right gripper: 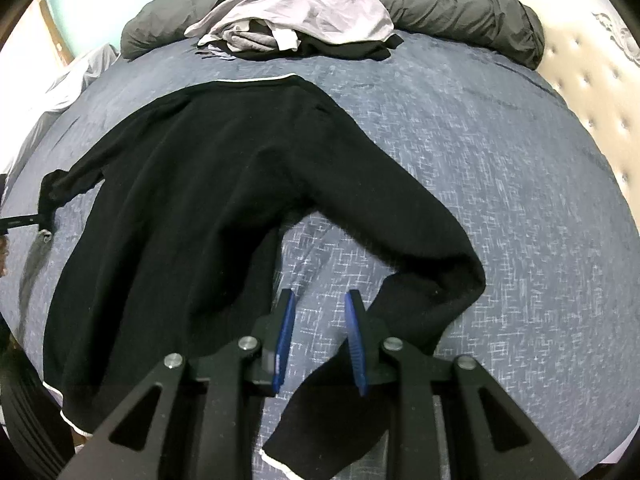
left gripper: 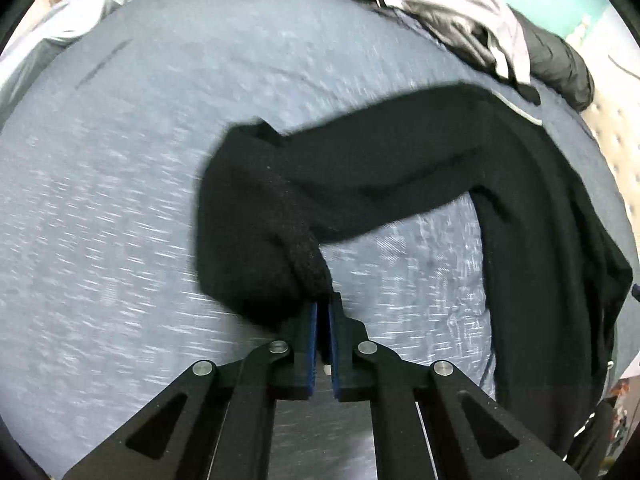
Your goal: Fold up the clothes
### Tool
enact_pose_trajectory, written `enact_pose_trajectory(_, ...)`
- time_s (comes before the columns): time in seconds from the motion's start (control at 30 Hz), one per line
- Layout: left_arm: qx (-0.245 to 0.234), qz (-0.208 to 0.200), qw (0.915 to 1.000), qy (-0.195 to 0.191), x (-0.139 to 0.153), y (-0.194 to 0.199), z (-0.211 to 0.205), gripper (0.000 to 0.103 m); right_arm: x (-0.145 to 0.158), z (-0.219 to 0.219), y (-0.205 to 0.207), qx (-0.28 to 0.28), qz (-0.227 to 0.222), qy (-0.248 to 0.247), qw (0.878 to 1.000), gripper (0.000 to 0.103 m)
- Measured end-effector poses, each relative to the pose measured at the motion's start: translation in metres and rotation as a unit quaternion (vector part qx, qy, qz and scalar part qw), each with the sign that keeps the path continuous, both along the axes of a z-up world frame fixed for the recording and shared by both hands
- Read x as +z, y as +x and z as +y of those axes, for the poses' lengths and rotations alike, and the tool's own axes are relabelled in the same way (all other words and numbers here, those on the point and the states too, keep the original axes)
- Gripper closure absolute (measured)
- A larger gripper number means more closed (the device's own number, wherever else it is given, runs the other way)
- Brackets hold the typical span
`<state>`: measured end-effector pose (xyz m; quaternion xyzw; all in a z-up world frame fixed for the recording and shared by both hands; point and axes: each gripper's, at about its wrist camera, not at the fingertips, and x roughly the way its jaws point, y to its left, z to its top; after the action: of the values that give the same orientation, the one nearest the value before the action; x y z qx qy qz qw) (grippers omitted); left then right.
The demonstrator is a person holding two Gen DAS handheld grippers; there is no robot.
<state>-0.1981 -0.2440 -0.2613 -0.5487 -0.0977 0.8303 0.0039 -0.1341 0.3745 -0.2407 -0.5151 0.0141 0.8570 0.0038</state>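
A black sweater (right gripper: 180, 200) with white trim lies spread on the blue patterned bed sheet (right gripper: 480, 160). In the left wrist view one sleeve (left gripper: 400, 160) bends across the sheet, and its knitted cuff (left gripper: 304, 256) runs into the tips of my left gripper (left gripper: 323, 307), which is shut on it. The blue pads stand almost together. My right gripper (right gripper: 320, 295) hangs open over bare sheet between the sweater's body and its other sleeve (right gripper: 420, 248). That sleeve bends back and passes under the right finger (right gripper: 354, 328); nothing lies between the pads.
A heap of pale and dark clothes (right gripper: 304, 12) lies at the far end of the bed against a dark grey rolled duvet (right gripper: 460, 12). A tufted cream headboard (right gripper: 592, 80) is at the right. Grey bedding (left gripper: 48, 40) hangs at the left edge.
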Motion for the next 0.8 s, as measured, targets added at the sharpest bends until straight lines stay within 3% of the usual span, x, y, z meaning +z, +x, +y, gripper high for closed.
enact_pose_trajectory(0.27,0.070,0.021,0.9973,-0.007,0.038,0.014,-0.099,0.098,-0.007,0.001,-0.003,-0.007,-0.006,-0.006,1.000,0.078)
enact_pose_trajectory(0.4,0.097,0.011,0.9951,-0.018,0.041,0.013,-0.134,0.098,-0.008,-0.002,-0.005,-0.006,-0.010,-0.006,1.000,0.078)
enact_pose_trajectory(0.5,0.120,0.013,0.9924,-0.023,0.036,0.013,-0.154,0.098,-0.008,-0.008,-0.006,-0.001,-0.011,-0.002,1.000,0.078)
enact_pose_trajectory(0.8,0.123,0.002,0.9915,-0.043,0.019,0.004,-0.170,0.099,-0.011,-0.013,-0.012,-0.002,-0.021,0.014,1.000,0.078)
